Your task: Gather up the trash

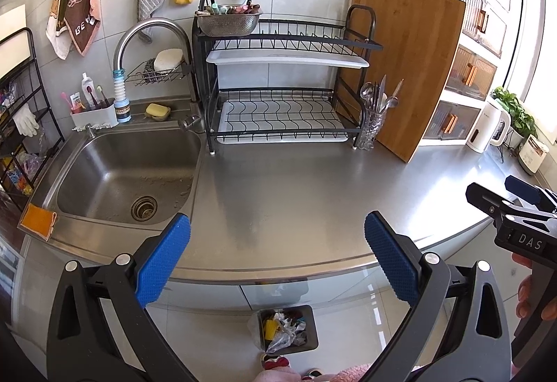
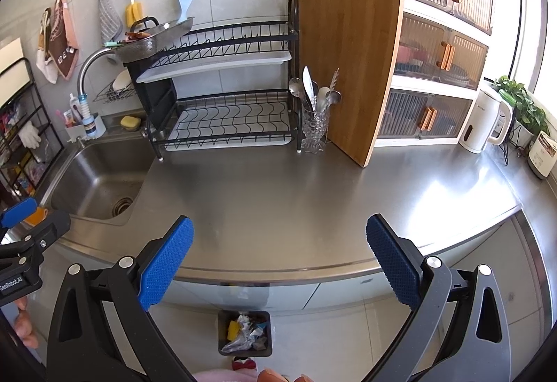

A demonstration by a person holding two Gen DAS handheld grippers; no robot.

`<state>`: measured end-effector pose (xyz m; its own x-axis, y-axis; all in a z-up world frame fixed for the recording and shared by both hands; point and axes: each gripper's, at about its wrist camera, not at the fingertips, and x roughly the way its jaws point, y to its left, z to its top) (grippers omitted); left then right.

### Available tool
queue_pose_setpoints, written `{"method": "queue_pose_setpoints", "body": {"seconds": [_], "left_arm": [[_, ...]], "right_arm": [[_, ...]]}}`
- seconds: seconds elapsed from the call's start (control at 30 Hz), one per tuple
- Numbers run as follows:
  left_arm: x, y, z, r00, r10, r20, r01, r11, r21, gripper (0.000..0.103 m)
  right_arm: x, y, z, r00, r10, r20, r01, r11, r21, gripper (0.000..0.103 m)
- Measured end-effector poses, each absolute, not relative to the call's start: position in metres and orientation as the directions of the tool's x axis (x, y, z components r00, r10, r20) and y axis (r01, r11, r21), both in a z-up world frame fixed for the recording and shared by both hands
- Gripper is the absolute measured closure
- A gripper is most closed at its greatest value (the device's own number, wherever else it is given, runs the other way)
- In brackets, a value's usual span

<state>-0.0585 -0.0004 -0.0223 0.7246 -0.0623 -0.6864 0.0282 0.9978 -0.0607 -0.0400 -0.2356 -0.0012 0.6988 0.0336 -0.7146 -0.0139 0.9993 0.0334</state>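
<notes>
Trash, a crumpled heap of clear plastic wrappers and yellow scraps (image 2: 243, 333), sits in the dark square floor bin (image 2: 266, 316) below the steel counter's (image 2: 278, 201) edge. I hold my left gripper (image 1: 277, 253) and right gripper (image 2: 279, 256) spread, empty. It looks light, soft and slippery; I'd pinch a bunched fold.

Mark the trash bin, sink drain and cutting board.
trash bin (image 2: 222, 329), right wrist view, left wall of the bin
sink drain (image 1: 143, 207), left wrist view, centre of the strainer
cutting board (image 2: 348, 51), right wrist view, middle of the front face
</notes>
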Motion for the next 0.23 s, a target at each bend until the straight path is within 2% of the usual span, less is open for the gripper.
{"method": "queue_pose_setpoints", "body": {"seconds": [0.23], "left_arm": [[-0.0572, 0.0000, -0.0241, 0.722, -0.059, -0.690, 0.024, 0.998, -0.061, 0.008]], "right_arm": [[-0.0374, -0.2338, -0.0028, 0.694, 0.038, -0.719, -0.017, 0.999, 0.036, 0.003]]}}
